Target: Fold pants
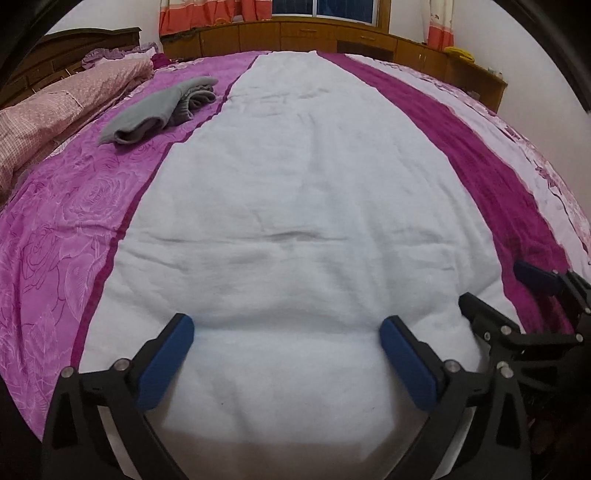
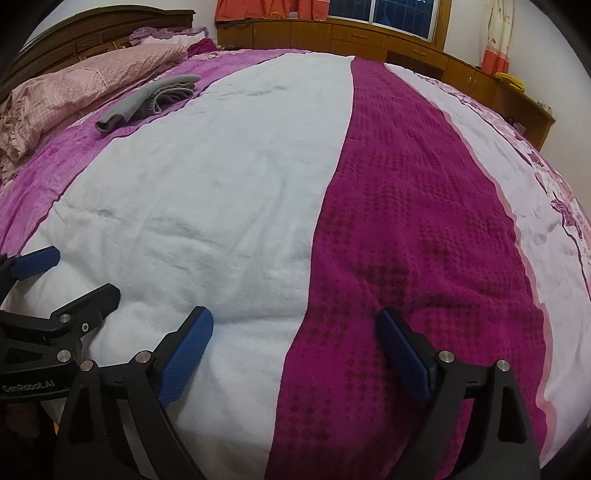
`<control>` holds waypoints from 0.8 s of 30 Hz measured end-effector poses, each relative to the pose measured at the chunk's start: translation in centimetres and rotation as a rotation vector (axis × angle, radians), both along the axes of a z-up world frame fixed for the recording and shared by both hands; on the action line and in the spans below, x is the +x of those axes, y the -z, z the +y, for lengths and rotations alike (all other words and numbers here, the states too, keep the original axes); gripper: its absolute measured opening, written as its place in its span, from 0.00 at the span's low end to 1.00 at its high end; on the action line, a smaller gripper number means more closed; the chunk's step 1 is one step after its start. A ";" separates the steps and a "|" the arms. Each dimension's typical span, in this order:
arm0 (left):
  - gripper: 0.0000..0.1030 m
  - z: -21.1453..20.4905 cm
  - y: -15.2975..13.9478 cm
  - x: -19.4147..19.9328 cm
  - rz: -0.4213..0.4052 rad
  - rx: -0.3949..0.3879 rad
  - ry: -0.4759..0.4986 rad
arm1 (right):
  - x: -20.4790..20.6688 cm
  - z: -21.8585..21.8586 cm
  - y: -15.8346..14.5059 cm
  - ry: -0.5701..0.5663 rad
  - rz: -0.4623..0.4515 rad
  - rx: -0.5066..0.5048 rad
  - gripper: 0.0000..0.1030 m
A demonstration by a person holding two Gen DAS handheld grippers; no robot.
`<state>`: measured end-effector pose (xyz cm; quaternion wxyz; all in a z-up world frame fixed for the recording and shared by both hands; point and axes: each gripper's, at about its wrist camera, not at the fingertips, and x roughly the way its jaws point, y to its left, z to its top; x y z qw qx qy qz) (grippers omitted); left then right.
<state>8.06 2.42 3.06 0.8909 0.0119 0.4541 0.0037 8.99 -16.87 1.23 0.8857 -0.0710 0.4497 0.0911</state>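
A pair of grey pants (image 1: pixel 159 110) lies folded in a bundle on the bed's pink floral stripe, far off to the left; the right wrist view shows the pants (image 2: pixel 147 98) there too. My left gripper (image 1: pixel 286 325) stands wide open low over the white stripe near the bed's front edge, with only the bedspread between its blue pads. My right gripper (image 2: pixel 294 315) is open as well, straddling the border of the white and magenta stripes. The two sit side by side: the right gripper (image 1: pixel 493 284) shows at the left view's edge, the left gripper (image 2: pixel 81 273) at the right view's edge.
The bedspread (image 2: pixel 406 221) fills both views in white, magenta and pink stripes. A rolled pink quilt (image 1: pixel 55 110) lies along the left by a dark wooden headboard (image 1: pixel 74 48). Wooden cabinets (image 1: pixel 295 37) line the far wall under a window with orange curtains (image 1: pixel 207 14).
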 end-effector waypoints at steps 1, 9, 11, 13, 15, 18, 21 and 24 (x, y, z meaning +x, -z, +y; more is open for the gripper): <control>1.00 -0.1 0.0 -0.1 -0.002 0.003 0.001 | 0.0 0.0 0.0 -0.001 0.000 -0.001 0.85; 1.00 -0.2 0.3 -0.1 -0.008 0.014 0.003 | 0.1 0.1 0.0 -0.001 -0.006 -0.008 0.85; 1.00 -0.2 0.3 -0.1 -0.007 0.015 0.003 | 0.1 0.0 0.0 -0.001 -0.008 -0.009 0.85; 1.00 -0.2 0.3 -0.1 -0.007 0.015 0.003 | 0.1 0.0 0.0 -0.001 -0.007 -0.009 0.85; 1.00 -0.2 0.3 -0.1 -0.007 0.015 0.002 | 0.1 0.0 0.0 -0.002 -0.007 -0.009 0.85; 1.00 -0.2 0.3 -0.1 -0.007 0.015 0.003 | 0.2 0.0 0.1 -0.002 -0.008 -0.009 0.85; 1.00 -0.2 0.3 -0.1 -0.007 0.015 0.003 | 0.2 0.0 0.1 -0.003 -0.008 -0.009 0.85; 1.00 -0.2 0.2 -0.1 -0.007 0.015 0.003 | 0.2 0.0 0.1 -0.003 -0.008 -0.009 0.85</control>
